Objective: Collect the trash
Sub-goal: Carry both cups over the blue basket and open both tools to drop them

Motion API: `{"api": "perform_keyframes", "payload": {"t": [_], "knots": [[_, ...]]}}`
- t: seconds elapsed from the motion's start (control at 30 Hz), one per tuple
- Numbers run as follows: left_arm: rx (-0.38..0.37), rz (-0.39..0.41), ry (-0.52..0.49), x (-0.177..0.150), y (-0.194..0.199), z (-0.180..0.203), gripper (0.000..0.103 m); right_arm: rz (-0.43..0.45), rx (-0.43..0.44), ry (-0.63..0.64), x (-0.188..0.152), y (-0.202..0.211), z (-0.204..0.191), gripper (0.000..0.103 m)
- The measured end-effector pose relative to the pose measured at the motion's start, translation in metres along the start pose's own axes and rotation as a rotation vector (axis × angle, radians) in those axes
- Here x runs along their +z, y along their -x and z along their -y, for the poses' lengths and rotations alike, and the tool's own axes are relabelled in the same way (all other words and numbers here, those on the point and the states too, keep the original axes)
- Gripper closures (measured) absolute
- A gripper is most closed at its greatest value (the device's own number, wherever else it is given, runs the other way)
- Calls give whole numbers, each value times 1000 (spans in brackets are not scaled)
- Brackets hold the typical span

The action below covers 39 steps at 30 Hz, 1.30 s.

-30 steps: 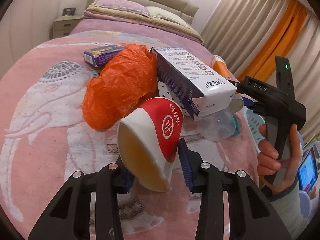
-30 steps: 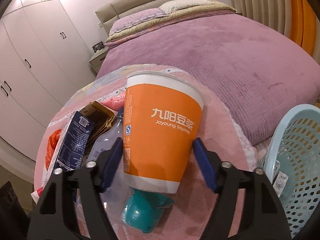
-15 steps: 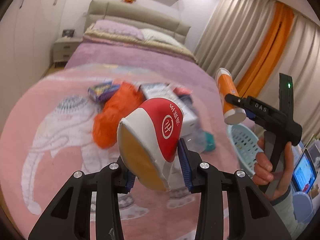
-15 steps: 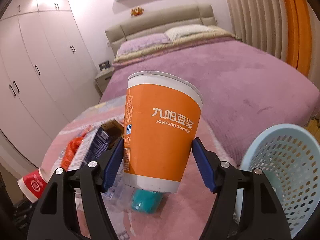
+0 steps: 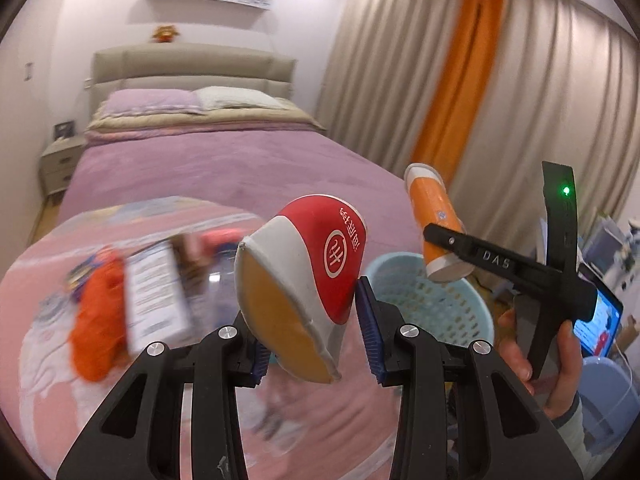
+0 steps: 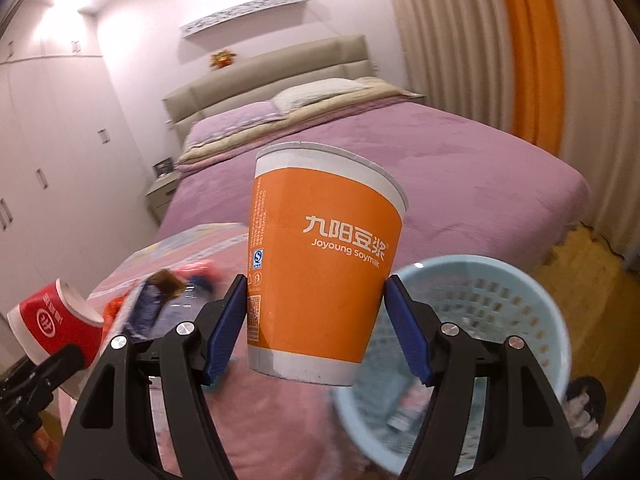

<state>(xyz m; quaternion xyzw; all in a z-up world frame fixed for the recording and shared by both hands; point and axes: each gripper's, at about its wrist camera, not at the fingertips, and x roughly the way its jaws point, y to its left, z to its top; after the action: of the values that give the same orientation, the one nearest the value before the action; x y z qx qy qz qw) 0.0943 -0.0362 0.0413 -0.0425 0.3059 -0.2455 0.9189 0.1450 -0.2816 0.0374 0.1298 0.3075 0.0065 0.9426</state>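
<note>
Both cups lifted off bed since a second ago. Left gripper clenches red cup; right gripper clenches orange cup, now over basket rim; drop likely next.

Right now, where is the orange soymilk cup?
The orange soymilk cup is clamped in the right gripper, held in the air just left of the blue basket, before the bed.

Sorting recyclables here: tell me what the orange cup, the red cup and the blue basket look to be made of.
Orange cup: likely paper, matte printed wall with a rolled white rim. Red cup: apparently paper too, since it is squashed out of round and creased at the rim. Blue basket: looks like moulded plastic, smooth, with a regular grid of holes.
</note>
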Motion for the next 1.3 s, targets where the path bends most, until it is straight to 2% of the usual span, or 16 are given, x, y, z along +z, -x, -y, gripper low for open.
{"api": "perform_keyframes", "payload": {"t": [0.13,0.4,0.6,0.77,0.83,0.9,0.93,1.07,1.3], "knots": [[-63,-53,-33,6,-39,28,67,-22,-53,-59,-1,-3,35,38],[-113,-191,-89,0,-120,73,67,-137,-147,-201,-18,-30,117,38],[-110,-297,-136,-11,-180,94,66,-209,-178,-213,-33,-53,139,37],[-110,-356,-149,-21,-207,99,65,-264,-202,-224,-46,-67,145,37],[-115,-365,-148,-22,-208,100,63,-278,-205,-229,-49,-70,149,36],[-109,-363,-142,-22,-208,99,40,-286,-213,-235,-52,-71,151,36],[-105,-351,-138,-22,-205,98,37,-289,-210,-237,-52,-71,152,36],[-110,-323,-127,-22,-187,94,35,-291,-192,-240,-51,-68,154,35],[-92,-243,-111,-14,-149,81,36,-257,-171,-196,-48,-56,127,35]]}}
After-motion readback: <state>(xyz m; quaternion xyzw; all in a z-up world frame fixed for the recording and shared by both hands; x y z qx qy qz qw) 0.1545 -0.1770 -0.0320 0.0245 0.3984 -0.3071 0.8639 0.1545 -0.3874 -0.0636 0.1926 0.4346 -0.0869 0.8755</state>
